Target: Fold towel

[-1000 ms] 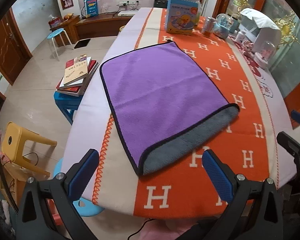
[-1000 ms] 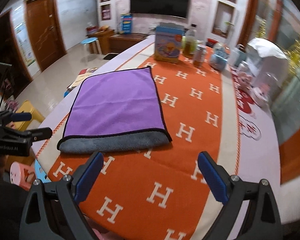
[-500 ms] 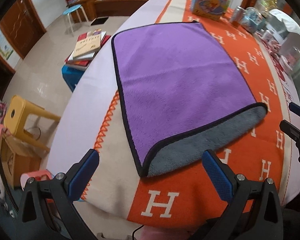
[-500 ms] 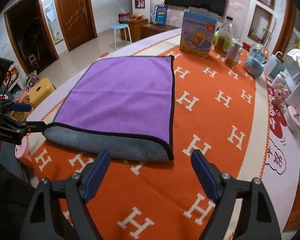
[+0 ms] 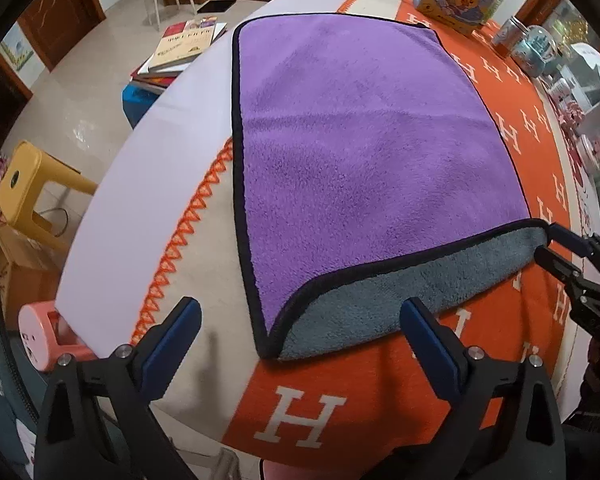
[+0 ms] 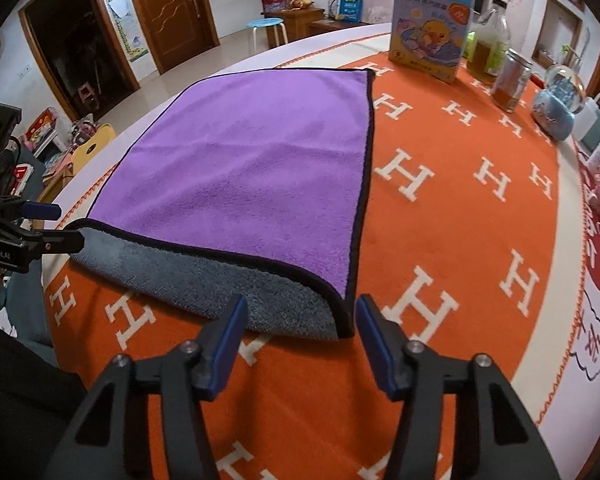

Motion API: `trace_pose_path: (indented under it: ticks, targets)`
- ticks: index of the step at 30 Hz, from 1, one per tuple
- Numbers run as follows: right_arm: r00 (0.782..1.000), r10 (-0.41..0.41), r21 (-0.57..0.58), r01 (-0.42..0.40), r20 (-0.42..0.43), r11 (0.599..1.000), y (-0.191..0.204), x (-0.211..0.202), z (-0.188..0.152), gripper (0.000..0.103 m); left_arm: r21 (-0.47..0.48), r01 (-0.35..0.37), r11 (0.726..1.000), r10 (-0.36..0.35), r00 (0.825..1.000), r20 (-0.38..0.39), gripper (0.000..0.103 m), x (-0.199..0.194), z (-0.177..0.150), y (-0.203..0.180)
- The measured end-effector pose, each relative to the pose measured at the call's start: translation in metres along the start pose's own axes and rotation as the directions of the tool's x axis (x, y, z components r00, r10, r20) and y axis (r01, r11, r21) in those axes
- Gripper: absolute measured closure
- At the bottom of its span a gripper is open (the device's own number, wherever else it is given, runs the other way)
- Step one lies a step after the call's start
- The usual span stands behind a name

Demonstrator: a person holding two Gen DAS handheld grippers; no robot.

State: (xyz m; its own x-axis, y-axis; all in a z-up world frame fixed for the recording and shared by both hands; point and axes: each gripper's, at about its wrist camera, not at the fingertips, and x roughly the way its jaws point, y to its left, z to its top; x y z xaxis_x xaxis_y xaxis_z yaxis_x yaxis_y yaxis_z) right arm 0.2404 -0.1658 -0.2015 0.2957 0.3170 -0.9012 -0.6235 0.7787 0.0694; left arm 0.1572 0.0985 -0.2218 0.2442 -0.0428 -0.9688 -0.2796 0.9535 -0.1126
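Observation:
A purple towel point(image 5: 360, 152) with a black hem and grey underside lies folded in half on the orange H-patterned tablecloth point(image 5: 300, 428); the grey lower layer sticks out along the near edge. My left gripper point(image 5: 300, 332) is open, its fingers straddling the near left corner. My right gripper point(image 6: 300, 324) is open, narrower, its fingers astride the near right corner of the towel point(image 6: 252, 160). Each gripper shows in the other's view, the right point(image 5: 548, 246) and the left point(image 6: 66, 226), at the towel's corners.
A duck picture box point(image 6: 430, 28), a bottle point(image 6: 490, 44), a jar point(image 6: 512, 80) and a snow globe point(image 6: 556, 100) stand at the table's far end. Off the left edge are books point(image 5: 180, 46) on a blue stool and a yellow stool point(image 5: 28, 184).
Both grippers have moved forward and down to the towel's near corners. The right gripper's fingers have narrowed. The towel has not moved.

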Motion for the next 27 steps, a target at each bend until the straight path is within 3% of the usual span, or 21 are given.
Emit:
trace_pose_path:
  ticks: [3, 11, 18, 20, 27]
  targets:
    - [1.0, -0.004, -0.002, 0.004, -0.007, 1.0, -0.001, 0.004, 0.0, 0.06, -0.009, 0.006, 1.0, -0.006, 1.0, -0.006, 0.013, 0.001, -0.001, -0.001]
    - [0.999, -0.038, -0.001, 0.038, -0.021, 0.999, -0.008, 0.007, -0.003, 0.08, -0.015, 0.047, 0.999, -0.047, 0.999, -0.017, 0.049, -0.003, -0.001, -0.007]
    - [0.997, -0.068, -0.002, 0.068, -0.032, 0.998, -0.01, 0.009, -0.003, 0.098, -0.006, 0.015, 1.0, -0.016, 0.999, -0.031, 0.076, -0.003, -0.005, -0.006]
    - [0.997, -0.066, -0.002, 0.066, -0.034, 0.998, -0.011, 0.008, -0.003, 0.098, -0.013, 0.011, 1.0, -0.012, 0.999, -0.032, 0.086, -0.004, -0.006, -0.004]
    - [0.996, -0.076, -0.02, 0.076, -0.037, 0.997, -0.009, 0.008, -0.001, 0.099, -0.018, -0.003, 1.0, 0.003, 0.999, -0.035, 0.095, -0.005, -0.01, 0.002]
